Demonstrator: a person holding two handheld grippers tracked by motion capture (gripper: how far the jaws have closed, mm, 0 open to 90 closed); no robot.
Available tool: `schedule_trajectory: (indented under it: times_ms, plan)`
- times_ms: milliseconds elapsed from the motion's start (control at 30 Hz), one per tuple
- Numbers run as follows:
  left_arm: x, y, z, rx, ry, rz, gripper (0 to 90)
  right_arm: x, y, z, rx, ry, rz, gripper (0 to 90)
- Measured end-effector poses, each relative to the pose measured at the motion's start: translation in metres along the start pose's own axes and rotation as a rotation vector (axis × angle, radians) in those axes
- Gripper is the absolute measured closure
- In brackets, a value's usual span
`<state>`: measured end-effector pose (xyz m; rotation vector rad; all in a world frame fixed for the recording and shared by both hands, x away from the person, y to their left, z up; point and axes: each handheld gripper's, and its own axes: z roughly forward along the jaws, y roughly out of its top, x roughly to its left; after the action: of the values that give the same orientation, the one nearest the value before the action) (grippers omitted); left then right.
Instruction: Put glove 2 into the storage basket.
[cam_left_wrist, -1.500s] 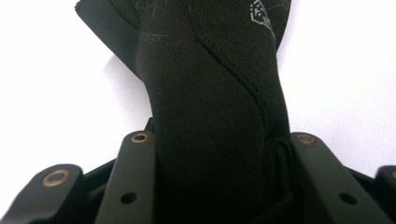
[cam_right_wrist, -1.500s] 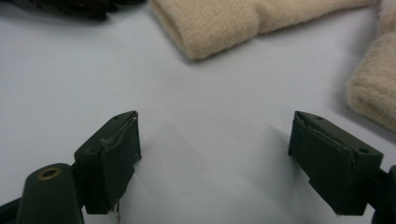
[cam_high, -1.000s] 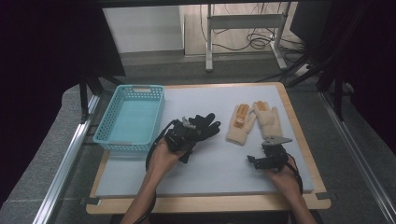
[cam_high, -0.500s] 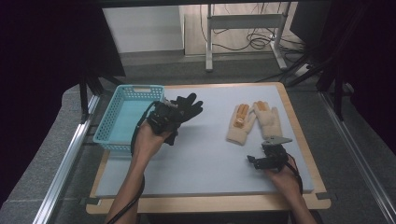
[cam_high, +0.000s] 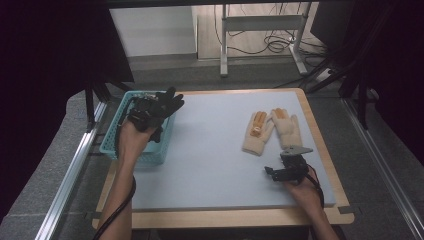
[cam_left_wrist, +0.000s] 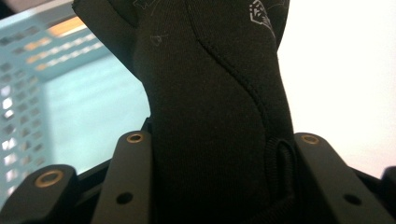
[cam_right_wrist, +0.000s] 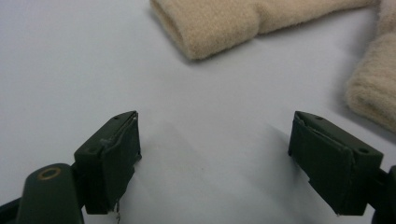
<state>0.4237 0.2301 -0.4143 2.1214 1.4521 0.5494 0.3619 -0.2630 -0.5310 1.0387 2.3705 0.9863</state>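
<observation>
At left, my left tool (cam_high: 146, 111) is clamped on a black glove (cam_high: 167, 102), which I hold in the air above the blue basket (cam_high: 112, 145) at the left edge of the surface (cam_high: 210, 150); its jaws pinch the glove's cuff. Toward the right, a pair of beige gloves (cam_high: 272, 129) lies flat on the surface. At far right, my right tool (cam_high: 280, 172) rests just near them, jaws spread wide with nothing between them.
</observation>
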Motion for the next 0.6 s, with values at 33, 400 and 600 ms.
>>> schedule_trajectory:
  times_ms: [33, 400, 600]
  plan:
    - [0.007, -0.002, 0.001, 0.007, 0.009, -0.01, 58.9, 0.0, 0.0, 0.0, 0.0, 0.0, 0.0, 16.4]
    - [0.059, -0.021, 0.018, 0.085, 0.092, -0.115, 58.3, 0.0, 0.0, 0.0, 0.0, 0.0, 0.0, 16.4]
    - [0.075, -0.027, 0.038, 0.136, 0.109, -0.146, 57.7, 0.0, 0.0, 0.0, 0.0, 0.0, 0.0, 16.4]
